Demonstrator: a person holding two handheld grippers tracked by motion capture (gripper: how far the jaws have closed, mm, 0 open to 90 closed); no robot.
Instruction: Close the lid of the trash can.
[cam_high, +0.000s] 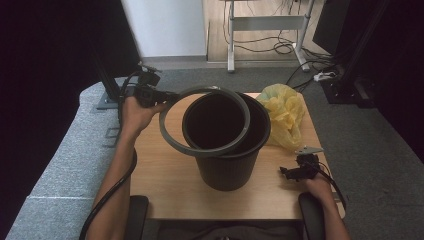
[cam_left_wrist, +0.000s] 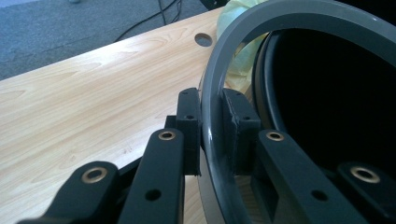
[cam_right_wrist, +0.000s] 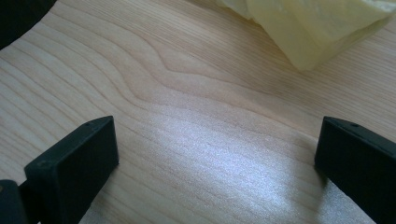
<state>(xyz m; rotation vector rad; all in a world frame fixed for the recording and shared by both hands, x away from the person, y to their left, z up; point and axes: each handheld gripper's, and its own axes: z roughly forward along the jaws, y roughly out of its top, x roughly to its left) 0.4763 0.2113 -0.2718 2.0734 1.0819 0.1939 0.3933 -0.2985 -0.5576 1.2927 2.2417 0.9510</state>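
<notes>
Our right hand-held gripper (cam_high: 289, 172) rested wide open and empty on the desk (cam_high: 170, 185), near the yellow bag (cam_high: 286, 116). We held the grey ring (cam_high: 172, 137) with the left hand-held gripper (cam_left_wrist: 212, 133), tilted over the bin (cam_high: 230, 165). We feared that the thin ring could slip from the pads, or knock the bin over.

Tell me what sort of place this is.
Probably a lab or workshop recording bay: a small wooden table on grey carpet, a metal desk frame behind, and loose cables with a power strip on the floor.
</notes>
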